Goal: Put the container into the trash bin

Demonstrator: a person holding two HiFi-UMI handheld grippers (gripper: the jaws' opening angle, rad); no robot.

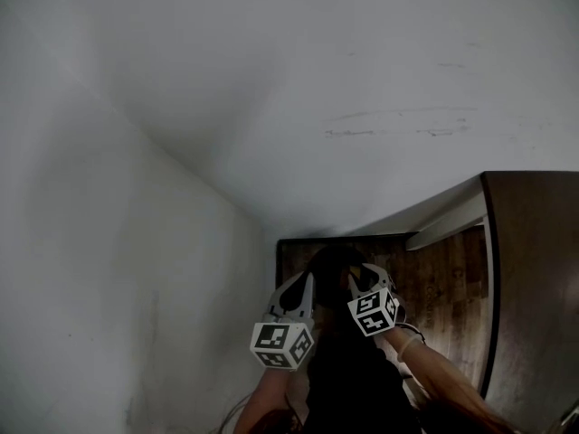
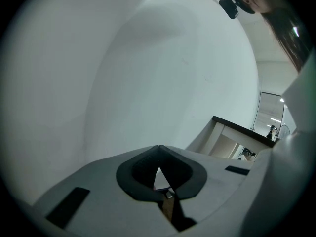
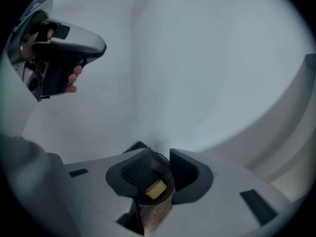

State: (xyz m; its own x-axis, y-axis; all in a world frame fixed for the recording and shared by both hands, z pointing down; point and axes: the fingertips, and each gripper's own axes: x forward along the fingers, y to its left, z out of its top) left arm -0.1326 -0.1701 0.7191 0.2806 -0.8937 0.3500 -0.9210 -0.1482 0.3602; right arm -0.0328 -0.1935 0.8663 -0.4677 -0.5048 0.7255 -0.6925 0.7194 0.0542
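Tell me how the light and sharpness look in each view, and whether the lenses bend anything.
Head view: dim and flat, the floor dark, edges of the wall bowed. Left gripper view: round black vignette, strong fisheye, a bright opening at right. Right gripper view: same vignette and bending; the right tool close up looks slightly soft, the wall behind evenly lit.

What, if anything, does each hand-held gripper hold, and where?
Nothing. The right hand-held gripper stands open and empty; the left hand-held gripper is shut on nothing.

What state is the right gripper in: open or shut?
Open. In the right gripper view, the right gripper has its jaws standing apart, with nothing pressed between them.
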